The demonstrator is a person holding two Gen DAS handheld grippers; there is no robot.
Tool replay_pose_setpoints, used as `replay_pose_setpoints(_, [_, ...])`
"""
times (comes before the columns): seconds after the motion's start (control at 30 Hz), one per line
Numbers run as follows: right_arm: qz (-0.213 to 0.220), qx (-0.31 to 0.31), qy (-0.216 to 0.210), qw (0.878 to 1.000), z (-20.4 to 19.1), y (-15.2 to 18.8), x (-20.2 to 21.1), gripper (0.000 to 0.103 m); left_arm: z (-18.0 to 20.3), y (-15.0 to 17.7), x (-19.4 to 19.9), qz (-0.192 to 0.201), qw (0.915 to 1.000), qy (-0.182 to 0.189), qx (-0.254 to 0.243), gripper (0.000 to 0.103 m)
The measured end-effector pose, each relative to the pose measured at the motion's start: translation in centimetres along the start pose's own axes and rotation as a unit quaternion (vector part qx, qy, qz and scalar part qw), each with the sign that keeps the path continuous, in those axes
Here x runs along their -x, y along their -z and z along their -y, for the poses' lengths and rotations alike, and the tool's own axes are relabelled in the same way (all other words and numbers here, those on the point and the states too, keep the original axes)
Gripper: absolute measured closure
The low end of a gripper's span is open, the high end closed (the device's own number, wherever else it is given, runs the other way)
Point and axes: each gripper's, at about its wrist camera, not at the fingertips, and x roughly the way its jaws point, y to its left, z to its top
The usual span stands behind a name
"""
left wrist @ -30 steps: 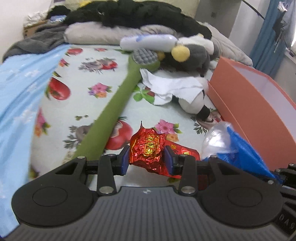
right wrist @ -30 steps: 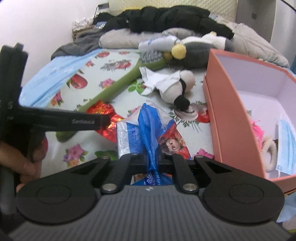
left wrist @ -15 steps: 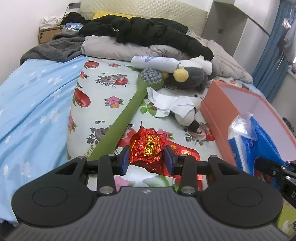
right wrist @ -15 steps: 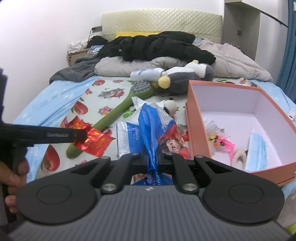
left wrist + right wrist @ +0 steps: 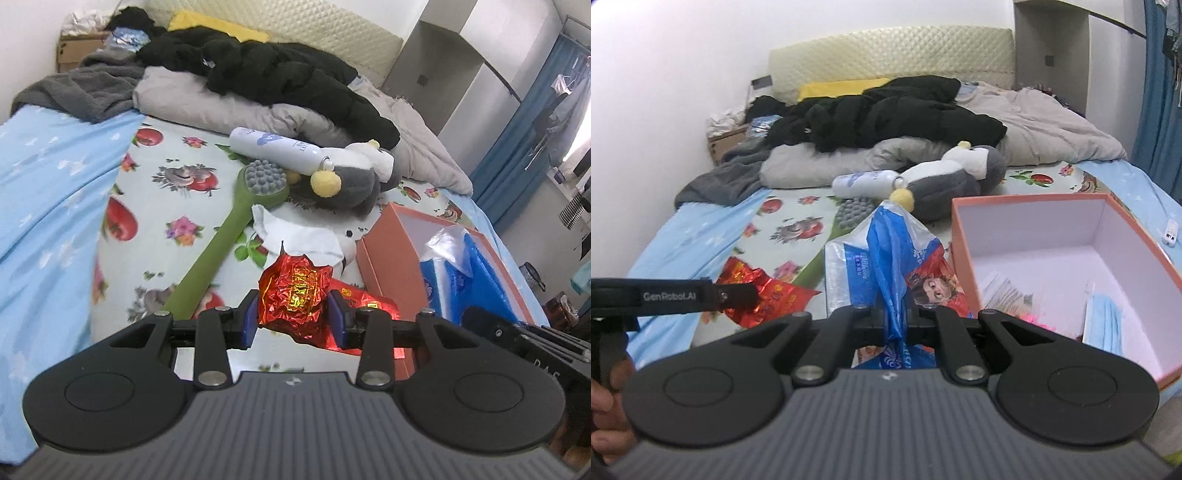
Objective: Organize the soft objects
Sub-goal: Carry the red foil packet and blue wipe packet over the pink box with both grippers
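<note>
While left wrist view looked down bed, left gripper (image 5: 293,320) stood part-open, blue pads clamped on crinkled red foil packet (image 5: 293,295), held above floral sheet (image 5: 177,206). Green brush (image 5: 229,236), grey plush toy (image 5: 351,184), orange box (image 5: 391,258) beyond.

Right wrist view: right gripper (image 5: 894,317) nearly shut, pinching blue plastic tissue pack (image 5: 886,254), held just left of orange box (image 5: 964,258). Blue mask (image 5: 1108,321) lay inside box. Left gripper (image 5: 738,295) with foil packet (image 5: 768,299) at left.

Box (image 5: 964,254) on the bed (image 5: 74,192) at the right, face mask (image 5: 1108,321) inside it, long brush (image 5: 221,240) to its left, plush toy (image 5: 351,184) and spray can (image 5: 273,144) behind, pillow (image 5: 207,99) behind them, coat (image 5: 288,77) on top.
</note>
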Motion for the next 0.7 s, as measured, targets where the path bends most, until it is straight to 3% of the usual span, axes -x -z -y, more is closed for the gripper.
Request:
replay_pose_setpoints(0.1, [-0.03, -0.016, 0.004, 0.999, 0.7, -2.2, -1.2, 0.093, 0.5, -2.9, -1.7, -0.016, 0.9996, 0.022, 0.006, 0.059])
replay_pose_setpoints(0.23, [-0.067, -0.025, 0.018, 0.997, 1.9, -5.4, -1.5, 0.093, 3.3, -7.0, -2.9, -0.041, 0.9989, 0.02, -0.012, 0.059])
replay_pose_setpoints(0.37, [-0.073, -0.03, 0.032, 0.996, 3.5, -8.2, -0.8, 0.093, 6.6, -9.5, -3.6, -0.059, 0.9973, 0.023, -0.038, 0.059])
replay_pose_setpoints(0.47, [-0.068, -0.04, 0.041, 0.996, 5.3, -8.5, -1.0, 0.093, 8.6, -9.7, -4.7, -0.058, 0.9964, 0.038, -0.048, 0.059])
replay_pose_setpoints(0.7, [0.002, -0.045, 0.073, 0.996, 9.1, -6.4, -0.1, 0.093, 13.1, -6.9, -6.9, -0.024, 0.9909, 0.09, -0.098, 0.059])
